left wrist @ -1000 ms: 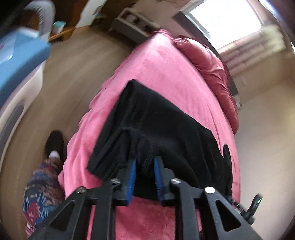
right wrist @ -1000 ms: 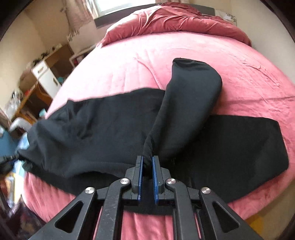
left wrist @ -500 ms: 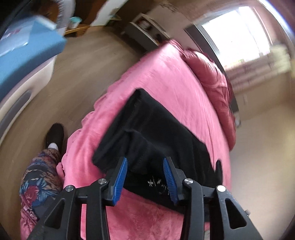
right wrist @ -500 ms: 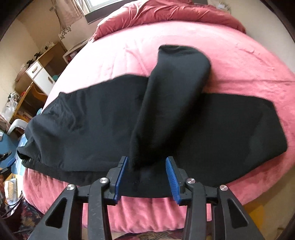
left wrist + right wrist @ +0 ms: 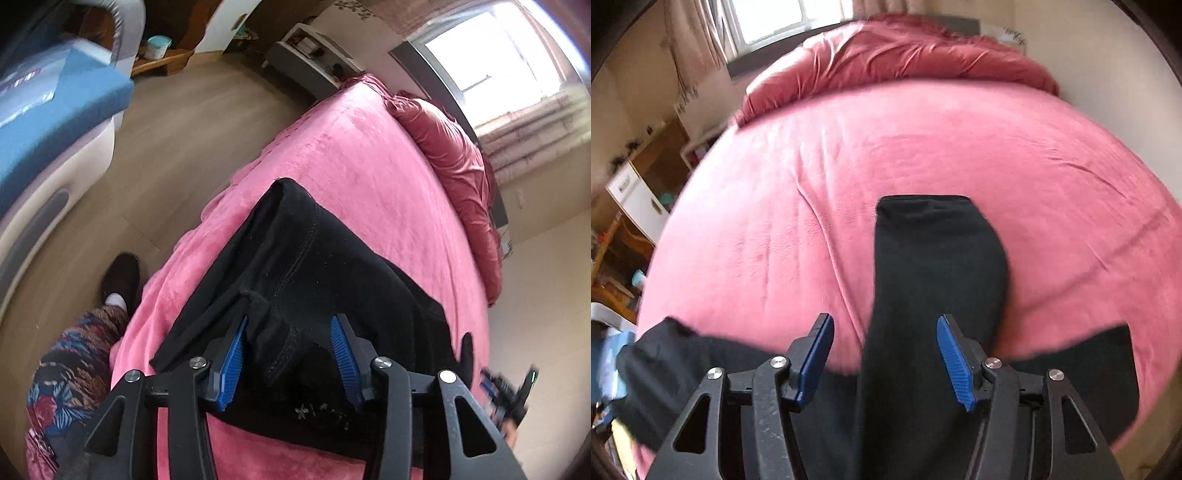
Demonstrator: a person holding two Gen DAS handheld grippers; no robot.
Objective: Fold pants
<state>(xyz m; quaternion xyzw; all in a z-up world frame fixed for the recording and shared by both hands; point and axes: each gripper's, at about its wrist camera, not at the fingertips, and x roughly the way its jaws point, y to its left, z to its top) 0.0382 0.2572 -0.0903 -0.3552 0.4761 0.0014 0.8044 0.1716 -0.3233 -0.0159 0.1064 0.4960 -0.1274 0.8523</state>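
The black pants [image 5: 314, 280] are lying on the pink bed [image 5: 354, 155], spread along its near edge, with the waist end bunched toward the near left corner. In the right wrist view the pants [image 5: 934, 266] are showing one leg doubled over and running up from the near edge toward the middle of the bed, while the rest is stretching sideways along that edge.

Judged from this layout, a fold has just been laid and both ends are being let go; the garment is only partly folded. The next move is likely calling for a fresh grip on an outer edge, taken low and flat so the laid leg is not dragged out of line.

The left gripper [image 5: 291, 354] is pointing steeply down over the waist end, its jaws opening; fabric is rising between the blue pads [image 5: 231, 365] but is not being pinched. The right gripper [image 5: 882, 354] is likewise tilting down over the folded leg, jaws opening, cloth lying between them unclamped. A patterned trouser leg [image 5: 70, 380] and dark shoe [image 5: 122, 277] of the person are standing beside the near left corner.
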